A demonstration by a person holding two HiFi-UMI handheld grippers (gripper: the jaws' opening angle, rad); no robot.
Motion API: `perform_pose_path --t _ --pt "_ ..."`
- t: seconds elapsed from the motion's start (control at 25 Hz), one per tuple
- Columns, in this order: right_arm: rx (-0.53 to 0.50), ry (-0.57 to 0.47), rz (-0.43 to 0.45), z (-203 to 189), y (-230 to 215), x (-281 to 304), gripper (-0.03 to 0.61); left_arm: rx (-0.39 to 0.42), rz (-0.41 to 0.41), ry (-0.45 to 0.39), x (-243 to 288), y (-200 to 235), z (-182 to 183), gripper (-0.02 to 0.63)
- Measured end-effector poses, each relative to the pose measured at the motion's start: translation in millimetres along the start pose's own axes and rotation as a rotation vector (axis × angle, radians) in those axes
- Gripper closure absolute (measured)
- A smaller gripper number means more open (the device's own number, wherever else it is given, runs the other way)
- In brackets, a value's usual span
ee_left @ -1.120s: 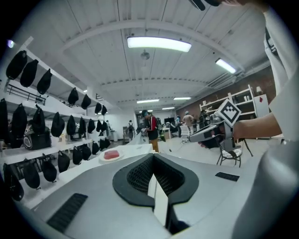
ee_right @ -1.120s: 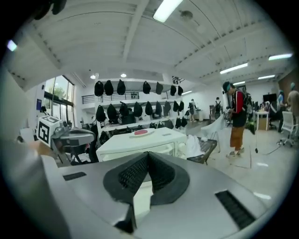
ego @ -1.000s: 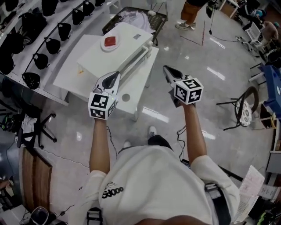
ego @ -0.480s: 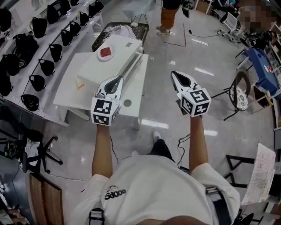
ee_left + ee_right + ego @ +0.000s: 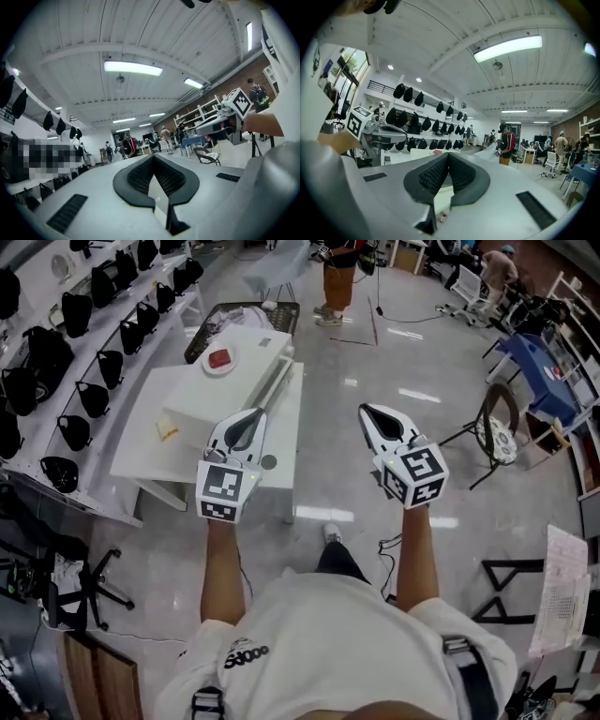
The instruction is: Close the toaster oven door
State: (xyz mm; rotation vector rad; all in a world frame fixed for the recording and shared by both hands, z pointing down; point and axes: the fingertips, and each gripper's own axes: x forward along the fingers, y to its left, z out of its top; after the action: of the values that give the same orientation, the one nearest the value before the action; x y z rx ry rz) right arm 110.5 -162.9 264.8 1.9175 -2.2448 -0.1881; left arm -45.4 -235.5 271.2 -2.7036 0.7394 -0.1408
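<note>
Black ribbed pads meet tip to tip on both claws. The left claw (image 5: 247, 418) is pressed together with nothing between its jaws, and the right claw (image 5: 370, 414) is the same, closed on empty air. Both are held up in front of the person's chest and point away and somewhat upward. Their own views show ceiling lights and the far room, and neither shows the oven. From the head view the left claw hangs over the near right part of a white table (image 5: 150, 442) but looks raised well clear of it. The right claw is over bare floor (image 5: 328, 465) to the right. The toaster oven (image 5: 230, 385), a white box, sits on the far part of that table, beyond the left claw and slightly left of it. A red thing (image 5: 217, 359) on a pale disc rests on its top. A long pale bar (image 5: 273, 383) runs along the oven's right edge and is probably the door handle. Seen from so steeply above, I cannot tell whether the door is shut or hanging open. Neither claw touches the oven. If the door is open, all the closing work remains: stepping in, setting a claw against the bar and swinging the door up. If it is already closed, nothing is left.
</note>
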Motion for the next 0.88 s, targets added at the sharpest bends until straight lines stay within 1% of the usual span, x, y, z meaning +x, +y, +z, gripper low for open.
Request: perform_pose_path --t 0.16,0.4,0.88 --pt "-0.045 0.0 0.013 8 14 -7 0.569 0.007 -0.003 -0.019 -11 -7 11 0.597" --pt "-0.079 0.026 0.023 9 29 -2 0.569 0.016 -0.013 -0.028 -21 -15 16 0.597" --pt "-0.092 0.036 0.044 7 45 13 0.569 0.013 0.008 -0.009 -31 -1 5 0.595"
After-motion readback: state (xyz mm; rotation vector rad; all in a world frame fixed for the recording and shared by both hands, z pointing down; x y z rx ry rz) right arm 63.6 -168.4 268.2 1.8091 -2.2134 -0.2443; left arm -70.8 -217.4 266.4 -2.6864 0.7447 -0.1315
